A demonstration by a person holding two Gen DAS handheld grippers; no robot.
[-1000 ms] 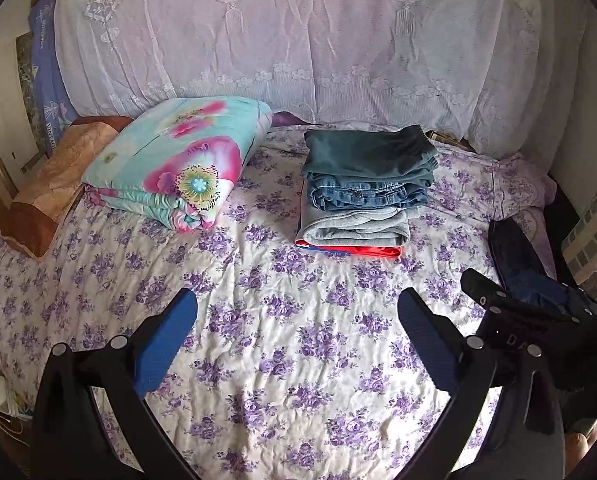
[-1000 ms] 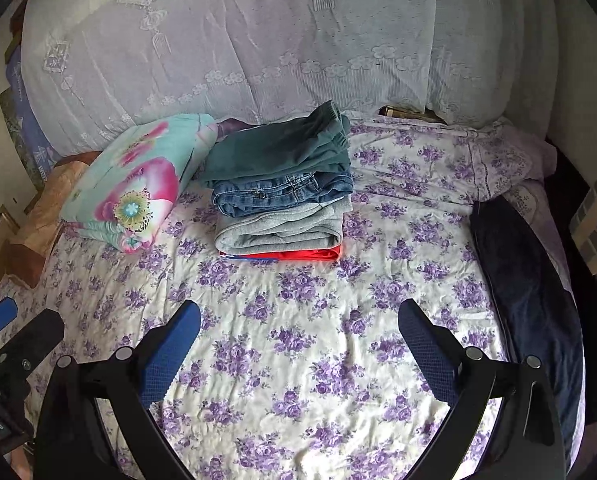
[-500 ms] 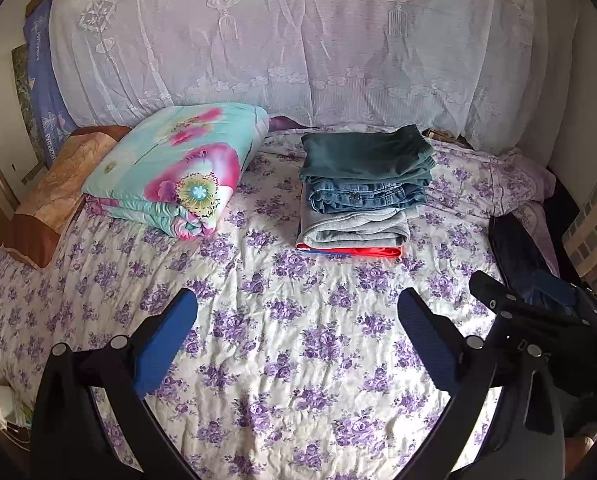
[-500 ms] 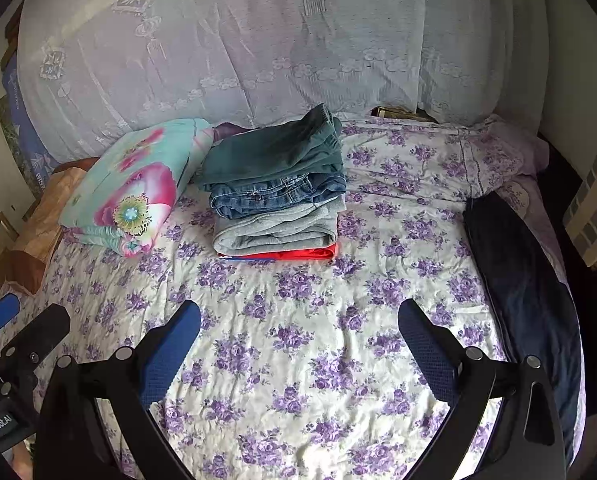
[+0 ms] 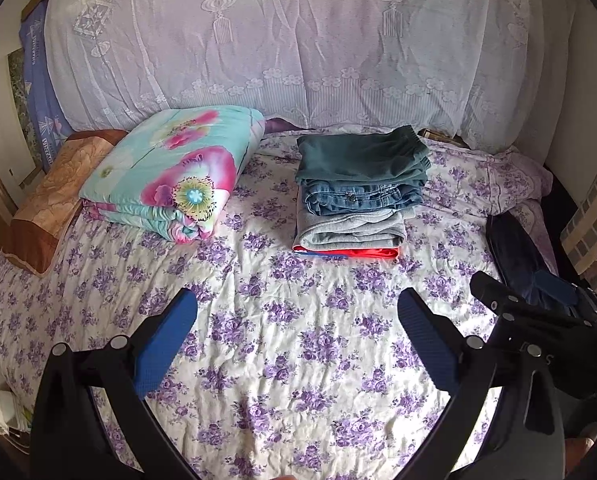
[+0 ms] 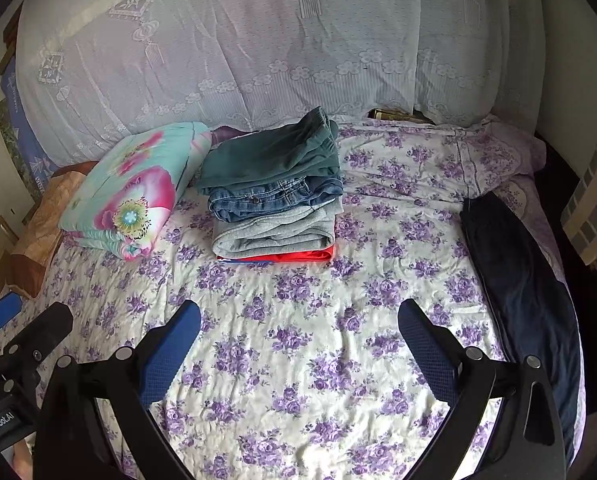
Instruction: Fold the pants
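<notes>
A pair of dark navy pants (image 6: 526, 280) was seen lying stretched out and unfolded along the bed's edge, to the right of the right gripper (image 6: 298, 340) and slightly ahead of it; in the left wrist view only part of the garment (image 5: 514, 248) was visible, beyond the right gripper's dark body (image 5: 546, 320). No fold had yet been made in it, as far as could be judged, and it was not touched by either tool. The remaining work was therefore judged to be nearly the whole task for this garment: grasping, laying flat, folding and stacking.

Further ahead, between the two sets of fingers in both views, a stack of folded clothes (image 6: 276, 196) was seen: dark green on top, blue denim below it, then grey, then a red layer at the bottom. These were taken to be items already finished.

The jaws of the left gripper (image 5: 298, 336) were held wide apart with nothing between them, above the floral bedsheet (image 5: 298, 360); those of the right gripper stood equally wide and empty.

To the left of the stack, a folded floral quilt (image 5: 170, 176) was lying, with a lace curtain (image 6: 238, 40) hanging behind the bed.

Partial white lettering, apparently "enRobot.AI", was read on the left gripper's body (image 6: 2, 420) in the right wrist view. Writing on a blue cloth (image 5: 38, 92) at far left could not be made out.
</notes>
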